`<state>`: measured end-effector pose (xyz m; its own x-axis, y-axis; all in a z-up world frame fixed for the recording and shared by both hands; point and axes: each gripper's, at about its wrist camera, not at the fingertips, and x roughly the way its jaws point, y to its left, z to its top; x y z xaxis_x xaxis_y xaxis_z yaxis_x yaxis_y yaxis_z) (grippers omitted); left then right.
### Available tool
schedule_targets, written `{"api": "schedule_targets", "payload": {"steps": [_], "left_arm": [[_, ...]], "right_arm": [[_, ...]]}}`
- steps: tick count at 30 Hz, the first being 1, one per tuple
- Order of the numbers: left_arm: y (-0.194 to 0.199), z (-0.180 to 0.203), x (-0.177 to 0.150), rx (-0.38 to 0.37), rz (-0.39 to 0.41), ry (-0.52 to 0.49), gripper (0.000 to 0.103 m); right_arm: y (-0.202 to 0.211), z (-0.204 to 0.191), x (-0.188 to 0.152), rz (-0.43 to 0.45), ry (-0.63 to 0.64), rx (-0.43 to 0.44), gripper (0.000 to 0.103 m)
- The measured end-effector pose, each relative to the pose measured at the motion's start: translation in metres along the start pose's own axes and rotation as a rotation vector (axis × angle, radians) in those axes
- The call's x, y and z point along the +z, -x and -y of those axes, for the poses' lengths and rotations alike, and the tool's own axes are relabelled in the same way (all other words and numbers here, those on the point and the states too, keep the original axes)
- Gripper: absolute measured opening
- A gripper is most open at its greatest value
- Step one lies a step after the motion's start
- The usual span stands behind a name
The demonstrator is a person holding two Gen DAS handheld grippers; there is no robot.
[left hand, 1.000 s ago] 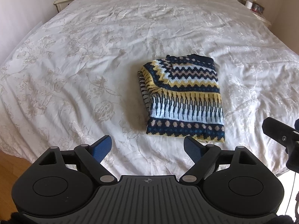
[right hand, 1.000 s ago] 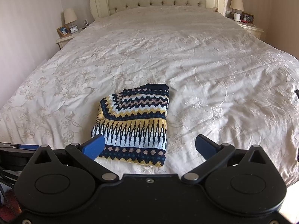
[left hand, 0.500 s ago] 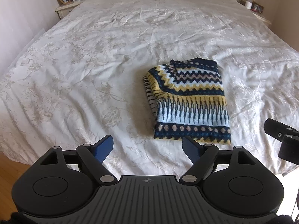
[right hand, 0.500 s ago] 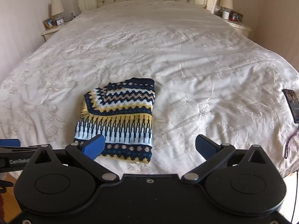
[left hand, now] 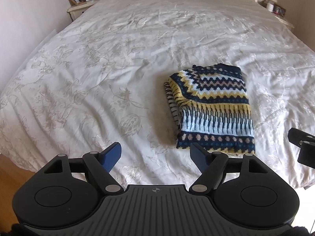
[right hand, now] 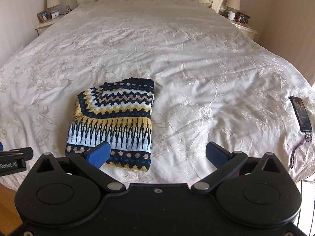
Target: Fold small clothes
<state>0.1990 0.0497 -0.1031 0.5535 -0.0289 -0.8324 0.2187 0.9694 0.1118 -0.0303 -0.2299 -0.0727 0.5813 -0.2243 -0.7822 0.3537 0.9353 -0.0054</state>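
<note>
I see the folded sweater (left hand: 212,108) on the bed (left hand: 118,59), long axis twelve to six. It lies at one o'clock from my left gripper (left hand: 155,155), whose empty jaws have just been narrowing, and eleven o'clock from my right gripper (right hand: 157,154), jaws spread, slightly nearer.

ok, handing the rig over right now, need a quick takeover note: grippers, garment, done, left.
Left gripper: open, empty; its fingers have just been closing a little, nothing between them.
Right gripper: open, empty.
Patterned sweater: folded into a compact rectangle, lying on the bedspread near the foot edge, untouched by either gripper.
Phone: on the bedspread, far right edge.
Done: the sweater looks fully folded.
Left: probably nothing on this piece; no other garment is in view.
</note>
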Motion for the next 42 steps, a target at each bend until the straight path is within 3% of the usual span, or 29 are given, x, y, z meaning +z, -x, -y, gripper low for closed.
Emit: {"api": "schedule_targets", "payload": {"steps": [27,42], "left_arm": [[-0.007,0.006,0.004,-0.025,-0.019,-0.014,0.076],[-0.02,0.025,0.017,-0.013,-0.039,-0.044,0.076]], "right_arm": [[-0.005,0.001,0.002,-0.007,0.009,0.005,0.102],[-0.03,0.018,0.01,-0.045,-0.031,0.02,0.102]]}}
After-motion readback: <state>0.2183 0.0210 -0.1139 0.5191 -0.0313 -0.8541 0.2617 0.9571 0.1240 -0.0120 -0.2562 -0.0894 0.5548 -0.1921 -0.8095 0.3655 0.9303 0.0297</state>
